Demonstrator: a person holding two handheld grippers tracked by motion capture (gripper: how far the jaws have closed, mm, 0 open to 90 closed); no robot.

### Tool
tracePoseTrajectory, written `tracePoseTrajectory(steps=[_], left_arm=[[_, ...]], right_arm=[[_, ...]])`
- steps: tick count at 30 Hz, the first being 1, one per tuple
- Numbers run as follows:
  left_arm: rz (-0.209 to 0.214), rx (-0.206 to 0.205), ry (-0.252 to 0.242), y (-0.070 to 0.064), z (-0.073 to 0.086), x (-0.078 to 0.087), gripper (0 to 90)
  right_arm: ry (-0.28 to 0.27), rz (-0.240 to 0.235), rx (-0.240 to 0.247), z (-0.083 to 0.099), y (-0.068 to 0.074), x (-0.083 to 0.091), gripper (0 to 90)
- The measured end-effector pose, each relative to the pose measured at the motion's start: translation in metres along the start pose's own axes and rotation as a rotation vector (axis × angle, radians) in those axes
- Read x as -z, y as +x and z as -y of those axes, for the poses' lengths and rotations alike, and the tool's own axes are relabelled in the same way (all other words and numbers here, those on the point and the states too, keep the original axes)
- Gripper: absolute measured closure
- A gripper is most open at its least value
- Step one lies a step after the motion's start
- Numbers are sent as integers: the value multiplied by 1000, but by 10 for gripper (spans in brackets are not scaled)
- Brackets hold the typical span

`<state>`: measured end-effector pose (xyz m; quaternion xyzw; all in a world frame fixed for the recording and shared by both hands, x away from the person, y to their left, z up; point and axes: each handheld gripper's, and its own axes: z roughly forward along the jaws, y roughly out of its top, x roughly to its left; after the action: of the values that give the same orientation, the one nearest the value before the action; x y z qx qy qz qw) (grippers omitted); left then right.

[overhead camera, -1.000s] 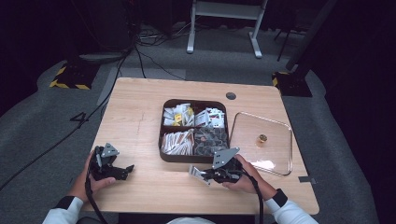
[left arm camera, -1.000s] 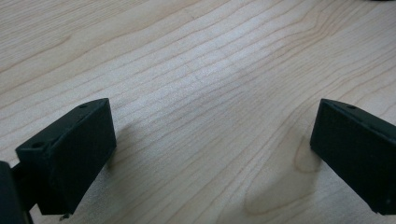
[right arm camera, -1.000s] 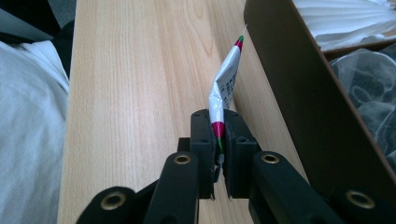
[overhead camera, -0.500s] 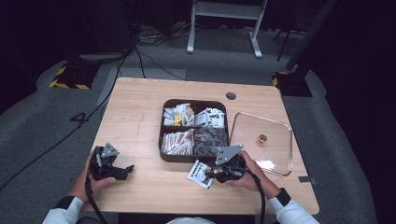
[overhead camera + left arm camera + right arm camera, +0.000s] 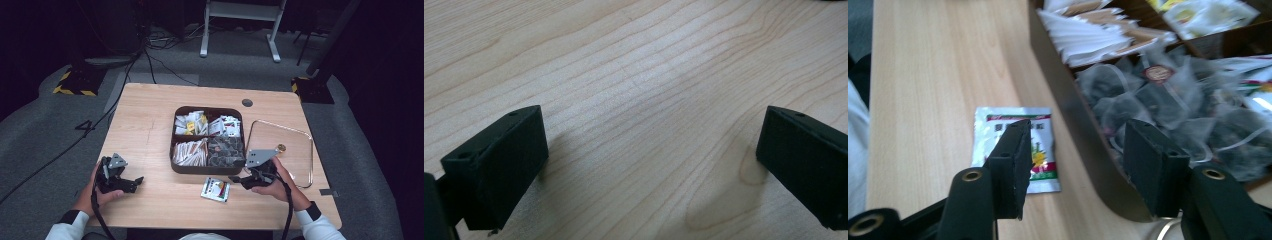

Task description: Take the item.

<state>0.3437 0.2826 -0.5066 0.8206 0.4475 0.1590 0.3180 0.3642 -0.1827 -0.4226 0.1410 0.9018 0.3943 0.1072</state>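
A small flat sachet (image 5: 215, 189) lies on the wooden table (image 5: 150, 125), at about 6 o'clock from the dark box (image 5: 208, 169) with four compartments, near its front wall but not touching it. The sachet is a silver-white foil packet with a red and green printed band and a yellow picture in the middle; the small text is too blurred to read. It lies flat, a little turned.

The right gripper (image 5: 239, 178) is at about 3 o'clock from the sachet, just beside it, with its jaws apart and nothing between them. In the right gripper view the sachet (image 5: 1018, 145) shows partly behind the left jaw, and the box wall (image 5: 1068, 125) runs between the two jaws.

The left gripper (image 5: 135, 182) is well apart, at about 9 o'clock from the sachet, resting on bare wood with its jaws wide and empty.

At 3 o'clock from the box lies a clear lid (image 5: 300, 150) with a metal rim.
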Motion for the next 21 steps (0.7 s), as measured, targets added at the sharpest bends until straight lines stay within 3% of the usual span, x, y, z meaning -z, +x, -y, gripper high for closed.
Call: tracePoseTrajectory(steps=[11,16,21], left_arm=[[0,0,0,0,0,0,5],[1,0,0,0,0,0,4],[1,0,0,0,0,0,4]], right_arm=[[-54,127,-49,5,-20,19,372],[-82,200,-97,9,-31,24,291],[-87,230,-117,13,-37,27,288]])
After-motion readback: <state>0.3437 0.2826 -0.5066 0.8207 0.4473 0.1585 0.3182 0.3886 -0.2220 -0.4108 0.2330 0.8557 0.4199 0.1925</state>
